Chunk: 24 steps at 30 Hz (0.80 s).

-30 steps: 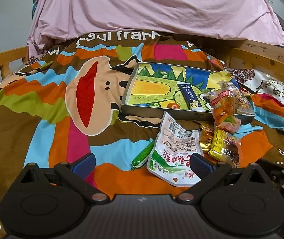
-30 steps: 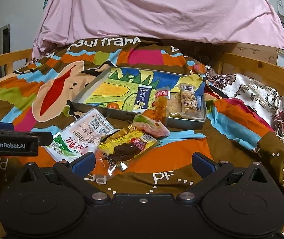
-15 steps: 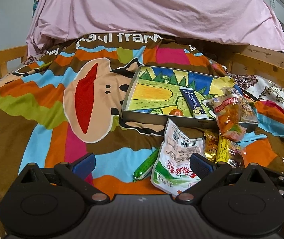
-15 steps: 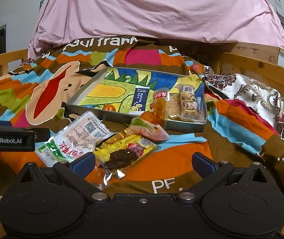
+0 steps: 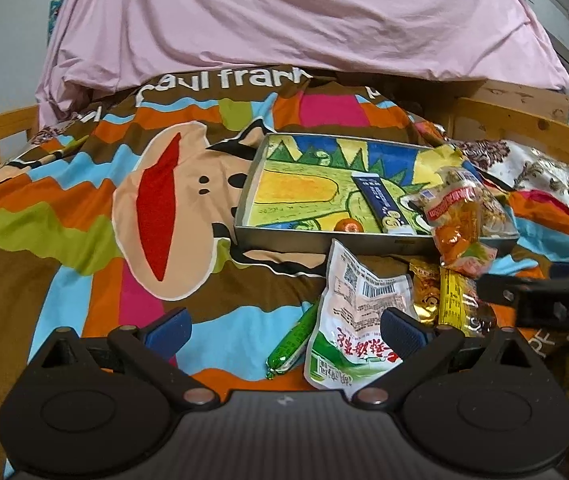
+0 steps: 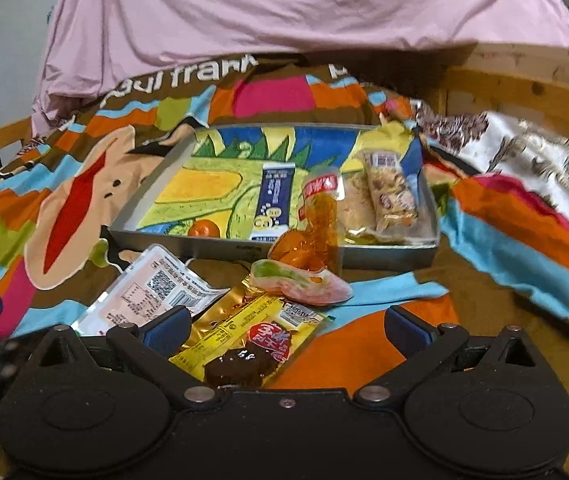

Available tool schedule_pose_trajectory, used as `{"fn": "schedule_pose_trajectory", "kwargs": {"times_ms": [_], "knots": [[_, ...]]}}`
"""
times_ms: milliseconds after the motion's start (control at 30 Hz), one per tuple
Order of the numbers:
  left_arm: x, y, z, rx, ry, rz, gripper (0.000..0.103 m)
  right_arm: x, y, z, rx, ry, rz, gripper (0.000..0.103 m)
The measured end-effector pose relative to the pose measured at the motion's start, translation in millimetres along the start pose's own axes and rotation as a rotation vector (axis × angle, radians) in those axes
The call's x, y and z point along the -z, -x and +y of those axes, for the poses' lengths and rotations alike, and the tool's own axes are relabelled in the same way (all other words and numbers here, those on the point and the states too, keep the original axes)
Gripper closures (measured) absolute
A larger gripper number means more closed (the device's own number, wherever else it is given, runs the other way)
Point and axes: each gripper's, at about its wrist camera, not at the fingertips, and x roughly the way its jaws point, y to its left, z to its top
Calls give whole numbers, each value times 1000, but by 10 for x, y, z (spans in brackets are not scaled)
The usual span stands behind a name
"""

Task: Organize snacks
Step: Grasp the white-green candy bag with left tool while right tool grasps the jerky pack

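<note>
A grey tray (image 5: 276, 236) (image 6: 388, 256) with a dinosaur picture lies on the bed and holds a blue bar (image 5: 378, 200) (image 6: 274, 204), a small orange ball (image 5: 346, 225) (image 6: 204, 229) and nut bars (image 6: 390, 194). In front of it lie a white-green packet (image 5: 360, 320) (image 6: 152, 292), a green sausage (image 5: 292, 340), a yellow packet (image 5: 454, 300) (image 6: 244, 332) and an orange bag (image 5: 458, 224) (image 6: 312, 232) over the tray's rim. My left gripper (image 5: 282, 330) is open above the sausage and white packet. My right gripper (image 6: 284, 330) is open over the yellow packet.
A bright striped blanket (image 5: 84, 216) (image 6: 504, 232) covers the bed. Pink bedding (image 5: 284, 20) (image 6: 284, 8) is piled behind the tray. Wooden rails (image 5: 524, 128) (image 6: 524, 92) run along both sides. A pink-green sweet bag (image 6: 304, 280) lies by the tray's front.
Both grippers have moved forward and lower toward the snacks. The right one now frames the yellow packet; the left one has shifted right over the sausage and white packet.
</note>
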Motion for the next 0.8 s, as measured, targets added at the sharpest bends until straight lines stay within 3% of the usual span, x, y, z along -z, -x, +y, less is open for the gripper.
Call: {"fn": "schedule_pose_trajectory", "kwargs": {"times_ms": [167, 367, 800], "knots": [[39, -51, -11, 23, -13, 19, 0, 31, -181, 41, 16, 3, 74, 1], [59, -100, -46, 58, -37, 41, 0, 64, -119, -83, 21, -21, 114, 1], [25, -283, -264, 154, -110, 99, 0, 169, 126, -272, 1, -34, 158, 14]]}}
